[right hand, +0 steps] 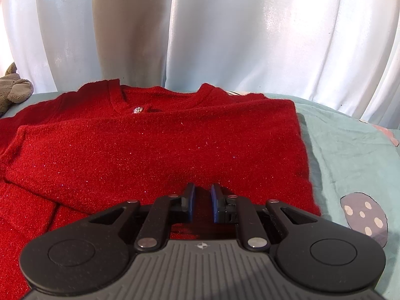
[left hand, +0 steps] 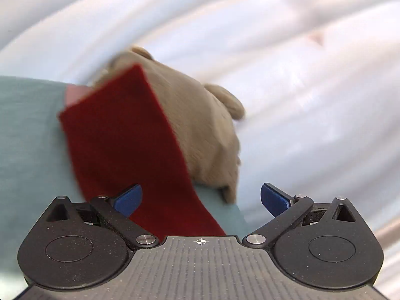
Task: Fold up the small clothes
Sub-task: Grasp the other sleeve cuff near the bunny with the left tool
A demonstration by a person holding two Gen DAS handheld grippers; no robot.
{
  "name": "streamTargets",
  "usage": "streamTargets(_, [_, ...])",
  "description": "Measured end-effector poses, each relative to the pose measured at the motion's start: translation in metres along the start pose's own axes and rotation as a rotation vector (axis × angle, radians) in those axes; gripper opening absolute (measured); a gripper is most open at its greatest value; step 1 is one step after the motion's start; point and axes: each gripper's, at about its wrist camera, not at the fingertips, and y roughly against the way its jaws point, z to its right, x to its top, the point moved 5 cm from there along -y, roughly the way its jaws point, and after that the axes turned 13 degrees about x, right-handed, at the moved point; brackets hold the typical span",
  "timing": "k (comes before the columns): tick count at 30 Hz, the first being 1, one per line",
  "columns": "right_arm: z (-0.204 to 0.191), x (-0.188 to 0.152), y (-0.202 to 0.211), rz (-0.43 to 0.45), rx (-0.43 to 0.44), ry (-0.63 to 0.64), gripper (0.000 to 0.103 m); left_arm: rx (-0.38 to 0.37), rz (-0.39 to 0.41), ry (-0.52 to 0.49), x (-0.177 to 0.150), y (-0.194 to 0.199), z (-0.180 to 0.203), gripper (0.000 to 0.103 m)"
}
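Note:
The red knitted sweater [right hand: 160,145] lies spread on a teal sheet [right hand: 350,150], with a silver button [right hand: 137,110] near its neckline and a layer folded across its front. My right gripper [right hand: 203,200] rests low on the sweater's near edge. Its blue pads [right hand: 191,200] are nearly together, with dark red fabric pinched between them. In the blurred left wrist view, my left gripper [left hand: 200,200] stands wide open with nothing held. Under it, a red strip of the sweater [left hand: 130,150] runs over the teal sheet [left hand: 30,137].
A tan plush toy [left hand: 200,130] lies right of the red strip, and its grey-brown edge [right hand: 15,90] shows at the far left of the right wrist view. White curtains [right hand: 225,37] hang behind the bed. A spotted mushroom print [right hand: 365,217] marks the sheet at right.

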Motion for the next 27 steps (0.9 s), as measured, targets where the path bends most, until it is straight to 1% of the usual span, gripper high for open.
streamTargets(3, [0.002,0.001,0.002,-0.001,0.004,-0.032,0.014,0.074,0.053,0.08,0.023,0.001,-0.041,0.103])
streamTargets(6, [0.002,0.003,0.002,-0.006,0.012,-0.06,0.015,0.131,0.049,0.106,0.029,-0.007,-0.065,0.103])
streamTargets(8, [0.001,0.005,0.002,-0.01,0.018,-0.072,0.017,0.122,0.025,0.113,0.029,-0.015,-0.077,0.102])
streamTargets(10, [0.0,0.006,0.002,-0.012,0.028,-0.08,0.019,0.08,-0.002,0.122,0.028,-0.026,-0.078,0.096])
streamTargets(11, [-0.003,0.006,0.002,-0.014,0.032,-0.077,0.019,0.06,-0.005,0.127,0.028,-0.031,-0.078,0.093])
streamTargets(12, [-0.004,0.006,0.002,-0.014,0.037,-0.077,0.019,0.04,0.0,0.124,0.027,-0.033,-0.078,0.089])
streamTargets(13, [-0.006,0.007,0.002,-0.013,0.043,-0.076,0.019,0.033,0.005,0.123,0.029,-0.038,-0.075,0.086])
streamTargets(14, [-0.008,0.007,0.003,-0.012,0.048,-0.074,0.019,0.033,0.015,0.115,0.031,-0.041,-0.074,0.085])
streamTargets(15, [-0.01,0.007,0.004,-0.009,0.049,-0.075,0.019,0.033,0.019,0.101,0.031,-0.043,-0.074,0.082])
streamTargets(16, [-0.011,0.006,0.005,-0.008,0.048,-0.075,0.019,0.028,0.013,0.091,0.031,-0.045,-0.074,0.072])
streamTargets(17, [-0.013,0.006,0.006,-0.009,0.046,-0.073,0.019,0.036,0.002,0.089,0.031,-0.048,-0.075,0.067])
streamTargets(18, [-0.014,0.005,0.007,-0.01,0.042,-0.072,0.019,0.04,0.002,0.09,0.03,-0.049,-0.077,0.061])
streamTargets(19, [-0.016,0.005,0.008,-0.011,0.039,-0.07,0.019,0.03,0.009,0.09,0.031,-0.047,-0.077,0.051])
streamTargets(20, [-0.017,0.004,0.009,-0.013,0.037,-0.066,0.019,0.03,0.011,0.09,0.031,-0.046,-0.078,0.046])
streamTargets(21, [-0.019,0.004,0.01,-0.012,0.032,-0.063,0.019,0.044,0.011,0.089,0.031,-0.043,-0.08,0.038])
streamTargets(22, [-0.02,0.003,0.012,-0.01,0.029,-0.062,0.019,0.049,0.018,0.093,0.032,-0.04,-0.081,0.027])
streamTargets(23, [-0.021,0.003,0.013,-0.008,0.028,-0.061,0.019,0.04,0.027,0.096,0.032,-0.036,-0.079,0.022])
streamTargets(25, [-0.023,0.002,0.016,0.002,0.036,-0.066,0.019,0.03,0.046,0.08,0.031,-0.027,-0.073,0.019])
streamTargets(27, [-0.025,0.001,0.017,0.009,0.048,-0.068,0.019,0.04,0.074,0.029,0.027,-0.014,-0.063,0.017])
